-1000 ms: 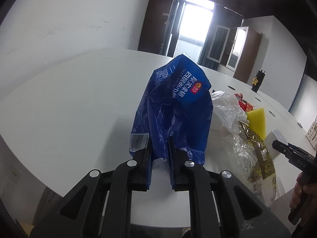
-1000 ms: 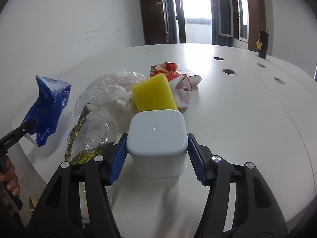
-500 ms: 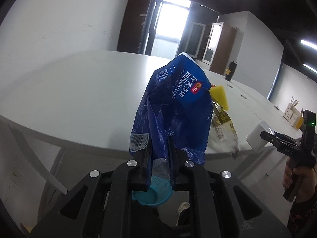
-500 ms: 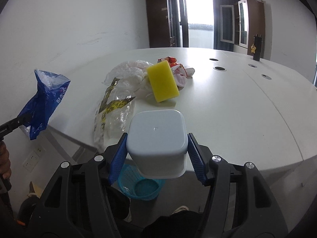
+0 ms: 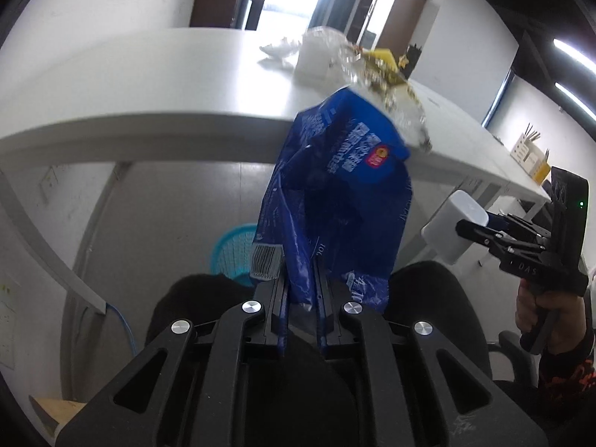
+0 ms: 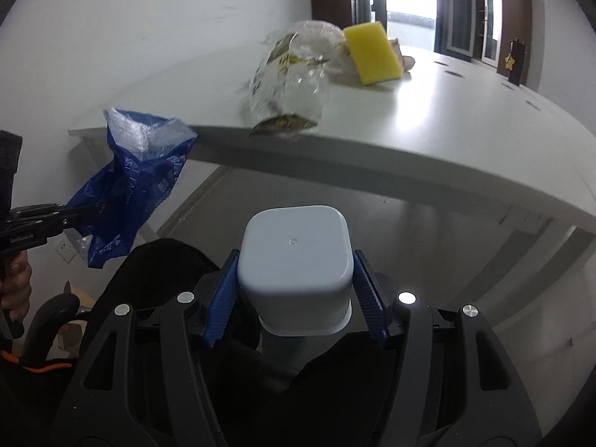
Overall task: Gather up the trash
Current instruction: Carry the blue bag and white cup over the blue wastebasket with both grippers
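both grippers tilt downward below the table [image 6: 465, 138] edge. the left gripper [image 5: 302, 298], its jaws closing, pinches the blue bag [image 5: 335, 205]; the right gripper [image 6: 296, 294] clamps the white tub [image 6: 294, 260]. the bag half hides a teal basket [image 5: 232, 249].

The blue bag [image 5: 335, 201] is glossy, crinkled plastic film (silvery inside) — the white tub [image 6: 295, 260] smooth, matt plastic. The clear wrapper [image 6: 290, 85] is shiny film; the yellow sponge [image 6: 372, 52] looks porous, matt foam.

White table with trash near its edge

The table [image 6: 465, 130] bears a clear wrapper [image 6: 290, 85]; at its 2 o'clock, a yellow sponge [image 6: 372, 54].
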Available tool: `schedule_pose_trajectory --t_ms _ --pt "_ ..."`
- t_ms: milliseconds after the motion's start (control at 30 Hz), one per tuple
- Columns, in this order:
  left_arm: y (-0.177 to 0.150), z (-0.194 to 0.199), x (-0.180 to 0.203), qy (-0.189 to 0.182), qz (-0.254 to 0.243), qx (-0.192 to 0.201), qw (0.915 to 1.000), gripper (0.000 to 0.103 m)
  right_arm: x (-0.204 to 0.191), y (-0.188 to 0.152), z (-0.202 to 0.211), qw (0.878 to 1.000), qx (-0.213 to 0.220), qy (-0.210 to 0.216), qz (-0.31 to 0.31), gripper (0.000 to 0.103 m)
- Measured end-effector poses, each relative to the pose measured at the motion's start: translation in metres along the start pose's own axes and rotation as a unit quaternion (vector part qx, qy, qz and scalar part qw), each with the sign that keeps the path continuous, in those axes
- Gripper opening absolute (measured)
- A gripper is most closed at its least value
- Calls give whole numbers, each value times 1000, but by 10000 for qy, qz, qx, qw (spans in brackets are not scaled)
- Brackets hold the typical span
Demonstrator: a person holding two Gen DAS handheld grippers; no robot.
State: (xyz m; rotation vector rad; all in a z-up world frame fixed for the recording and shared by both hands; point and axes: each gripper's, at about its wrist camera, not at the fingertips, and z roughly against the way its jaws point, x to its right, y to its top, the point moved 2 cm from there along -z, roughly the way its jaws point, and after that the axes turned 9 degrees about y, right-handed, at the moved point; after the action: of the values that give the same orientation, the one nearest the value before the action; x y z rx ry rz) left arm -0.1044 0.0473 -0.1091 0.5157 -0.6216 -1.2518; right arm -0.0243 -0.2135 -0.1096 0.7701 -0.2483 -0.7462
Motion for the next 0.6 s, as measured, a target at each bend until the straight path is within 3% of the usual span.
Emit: schedule_pose_trajectory --t_ms 200,600 --pt "-10 -42 19 255 -348 -312 9986 5 -2 -22 -51 9993 -346 155 -31 56" --pt "-23 -101 19 210 -434 -909 9947 2 28 -42 -101 9962 -731 259 -407 56"
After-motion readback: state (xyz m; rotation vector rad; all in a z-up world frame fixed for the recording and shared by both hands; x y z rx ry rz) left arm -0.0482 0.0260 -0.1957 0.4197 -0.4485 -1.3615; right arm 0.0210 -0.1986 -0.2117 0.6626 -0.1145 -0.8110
